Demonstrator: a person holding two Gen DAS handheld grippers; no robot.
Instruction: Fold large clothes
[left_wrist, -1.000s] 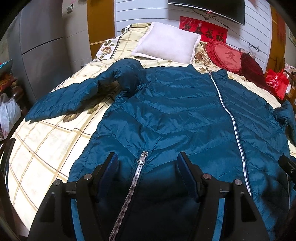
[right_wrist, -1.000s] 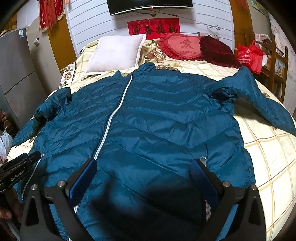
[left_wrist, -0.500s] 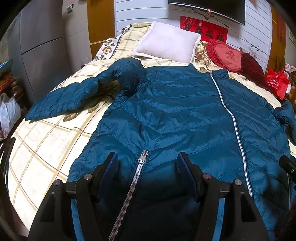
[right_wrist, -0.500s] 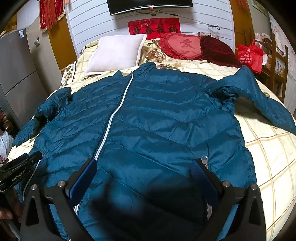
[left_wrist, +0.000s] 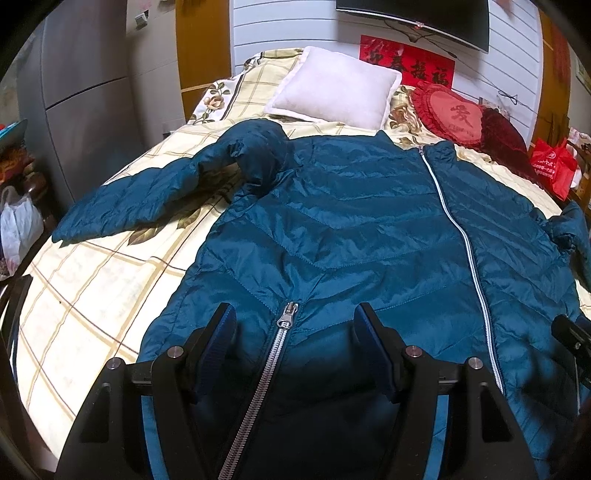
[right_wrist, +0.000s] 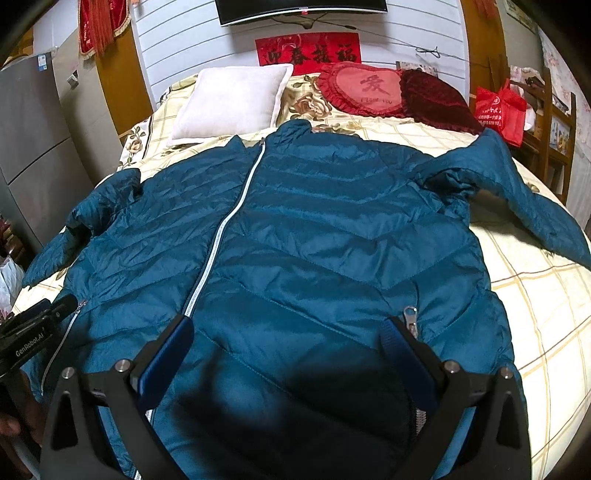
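A teal quilted jacket (left_wrist: 351, 229) (right_wrist: 314, 236) lies front up and zipped on the checked bedspread (left_wrist: 92, 288), collar toward the pillows. Its sleeves (left_wrist: 147, 195) (right_wrist: 524, 195) spread out to either side. My left gripper (left_wrist: 295, 332) hangs open over the jacket's lower left part, with a pocket zipper pull (left_wrist: 287, 318) between its fingers and nothing gripped. My right gripper (right_wrist: 286, 341) stands wide open over the lower right part; the other pocket zipper (right_wrist: 410, 318) shows just beside its right finger. The hem below both grippers is hidden by them.
A white pillow (right_wrist: 232, 99), a red heart cushion (right_wrist: 364, 90) and a dark red cushion (right_wrist: 436, 99) lie at the head of the bed. A grey cabinet (left_wrist: 85, 92) and a white plastic bag (left_wrist: 18, 229) stand left; a red bag (right_wrist: 498, 110) on wooden furniture stands right.
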